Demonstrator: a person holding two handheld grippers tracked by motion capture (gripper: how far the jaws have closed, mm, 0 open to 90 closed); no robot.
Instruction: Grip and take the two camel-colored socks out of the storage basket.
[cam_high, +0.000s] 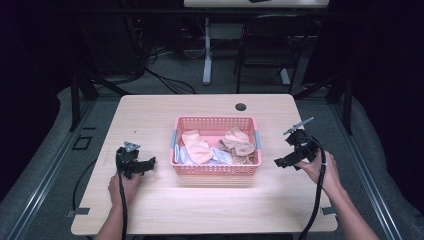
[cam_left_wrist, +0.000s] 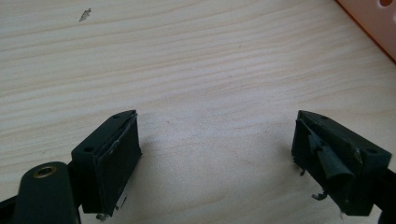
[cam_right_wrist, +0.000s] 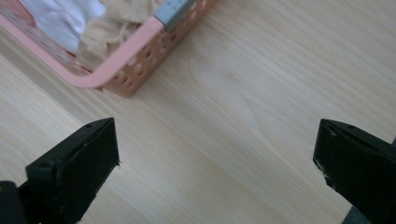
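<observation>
A pink basket (cam_high: 215, 169) sat in the middle of the frame on the light wooden desk (cam_high: 150, 115). Inside it lay a heap of small clothes, with an orange cloth (cam_high: 196, 146) on the left and a tan cloth (cam_high: 239, 145) on the right. The left hand-held gripper (cam_high: 145, 165) rested low at the left of the frame, just beside the basket, with its jaws wide apart and nothing in them. The right hand-held gripper (cam_high: 282, 161) hung at the right of the frame, near the basket's right end, also wide open and holding nothing. I think the work was only starting, and no cloth had been picked yet. Next, one hand-held gripper would need to go up over the rim and down onto a cloth, then close on it. I could read no words or labels anywhere
</observation>
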